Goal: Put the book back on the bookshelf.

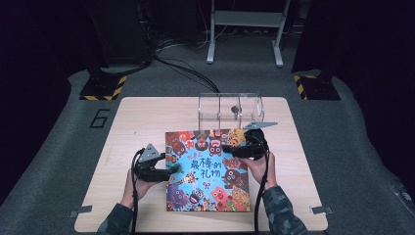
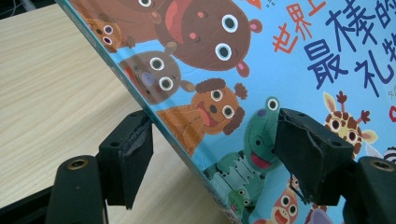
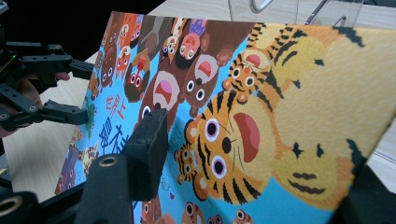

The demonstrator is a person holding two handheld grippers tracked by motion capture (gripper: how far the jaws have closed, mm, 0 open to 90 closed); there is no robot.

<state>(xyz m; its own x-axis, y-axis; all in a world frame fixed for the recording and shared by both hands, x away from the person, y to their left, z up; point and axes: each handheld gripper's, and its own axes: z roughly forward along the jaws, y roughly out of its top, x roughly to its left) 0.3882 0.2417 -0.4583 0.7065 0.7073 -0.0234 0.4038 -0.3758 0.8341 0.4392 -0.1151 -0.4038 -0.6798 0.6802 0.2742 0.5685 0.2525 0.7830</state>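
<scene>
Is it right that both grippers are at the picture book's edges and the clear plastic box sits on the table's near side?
Not quite. The high view shows the clear plastic box at the table's far edge, beyond the picture book. The left gripper and right gripper are at the book's edges.

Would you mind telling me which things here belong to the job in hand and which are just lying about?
In the job:
- picture book, flat on the table
- left gripper, fingers astride the book's left edge
- right gripper, at the book's far right part

Lying about:
- clear plastic rack behind the book
- metal stand on the floor beyond
</scene>
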